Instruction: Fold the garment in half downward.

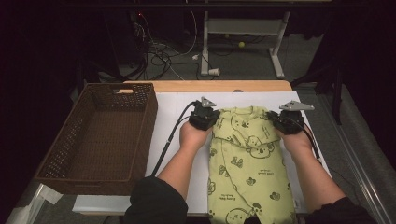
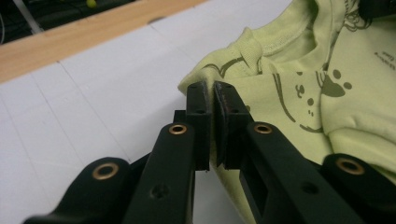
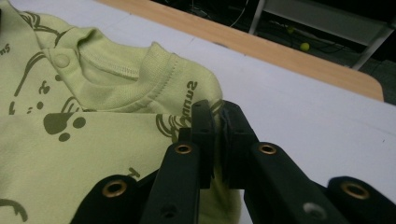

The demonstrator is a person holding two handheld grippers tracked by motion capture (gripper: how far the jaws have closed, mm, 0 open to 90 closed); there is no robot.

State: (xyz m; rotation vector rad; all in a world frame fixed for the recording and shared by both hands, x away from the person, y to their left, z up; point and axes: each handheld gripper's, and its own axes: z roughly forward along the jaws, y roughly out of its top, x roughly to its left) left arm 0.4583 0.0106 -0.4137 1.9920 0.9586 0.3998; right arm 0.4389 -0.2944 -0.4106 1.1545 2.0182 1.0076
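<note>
We hold the garment point(image 1: 247, 163), which lies flat on the table point(image 1: 177, 105), by its shoulders: left gripper point(image 2: 212, 95) and right gripper point(image 3: 217, 114) both pinch thin cloth. If we lift unevenly, a corner may slip out.

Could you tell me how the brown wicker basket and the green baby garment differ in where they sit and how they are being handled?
The basket stands at the table's left edge with nothing in it, untouched; the garment lies flat on the white board between the person's arms. The basket is dark woven wicker; the garment is soft light green cloth with koala prints. The left gripper and right gripper are each shut on a shoulder of the garment. Both things rest on the same table.
</note>
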